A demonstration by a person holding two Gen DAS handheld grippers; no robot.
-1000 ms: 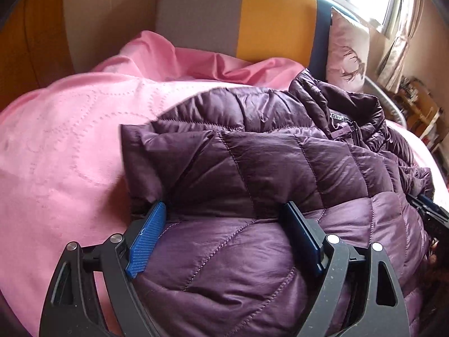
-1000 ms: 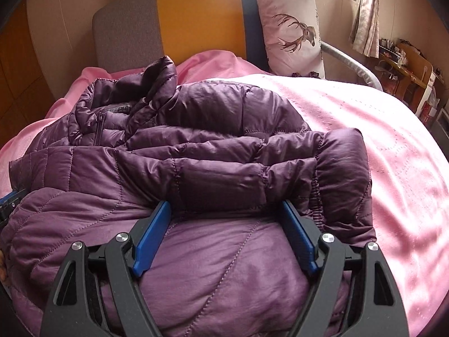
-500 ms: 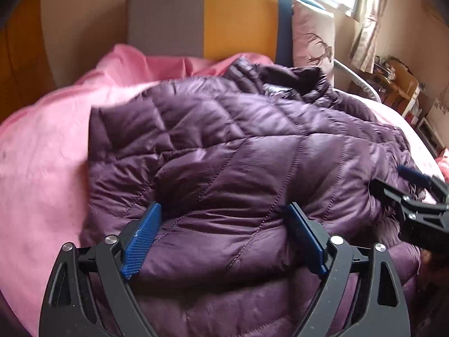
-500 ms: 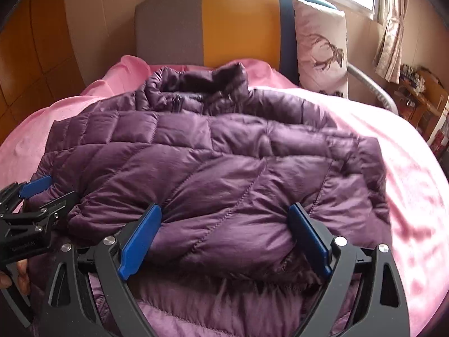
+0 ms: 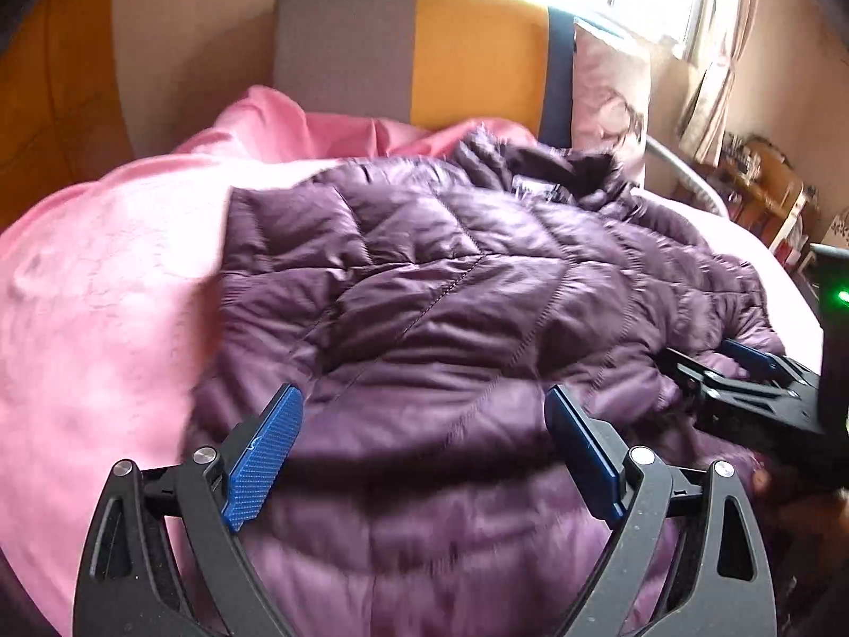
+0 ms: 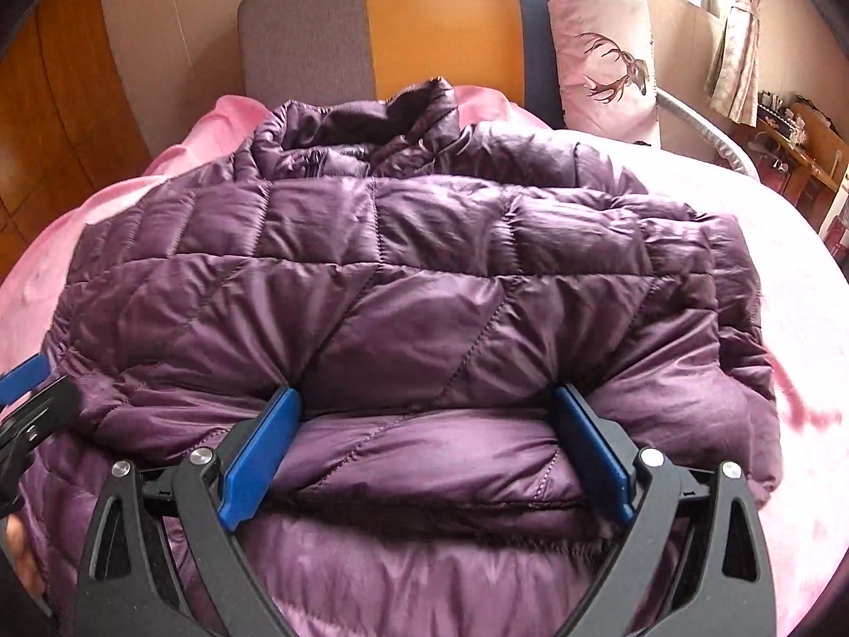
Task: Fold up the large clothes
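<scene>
Purple quilted puffer jacket (image 6: 403,286) lies spread across the middle of the pink bedspread (image 5: 106,276), collar toward the grey-and-yellow headboard (image 6: 371,21), with a deer-print pillow (image 6: 605,58) propped at the bed's far right corner. We see the left gripper (image 5: 419,451) spread wide over the jacket's near left part, its blue pads (image 5: 260,456) clamping nothing, its view blurred. We see the right gripper (image 6: 424,451), whose jaws have just been opening, spread wide too, a puffy fold of the near hem bulging between its blue pads (image 6: 254,456) without being pinched.
</scene>
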